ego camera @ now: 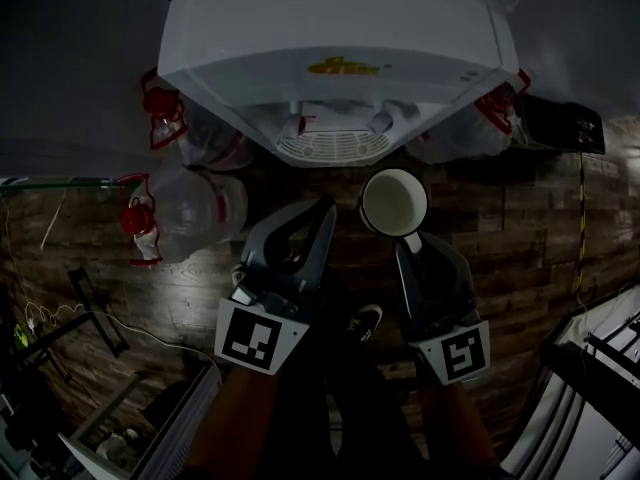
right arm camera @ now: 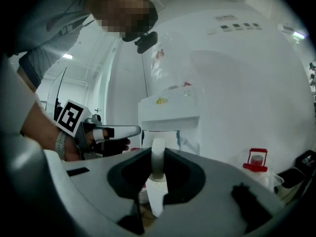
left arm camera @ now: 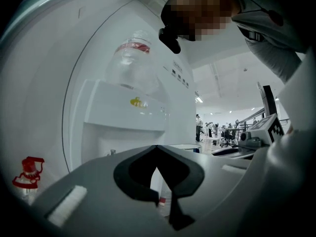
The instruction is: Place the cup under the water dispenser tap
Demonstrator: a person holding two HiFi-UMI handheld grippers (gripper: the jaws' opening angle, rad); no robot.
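A white cup hangs upright just in front of the white water dispenser, slightly right of its drip tray. My right gripper is shut on the cup's handle, and the cup's body stands beyond the jaws in the right gripper view. The dispenser's tap recess lies straight ahead. My left gripper hovers to the left of the cup, its jaws meeting at the tips with nothing between them. In the left gripper view the left gripper faces the dispenser.
Large clear water bottles with red handles lie on the wooden floor left of the dispenser, and another at its right. A black box sits far right. Cables trail at left. The person's shoe is below.
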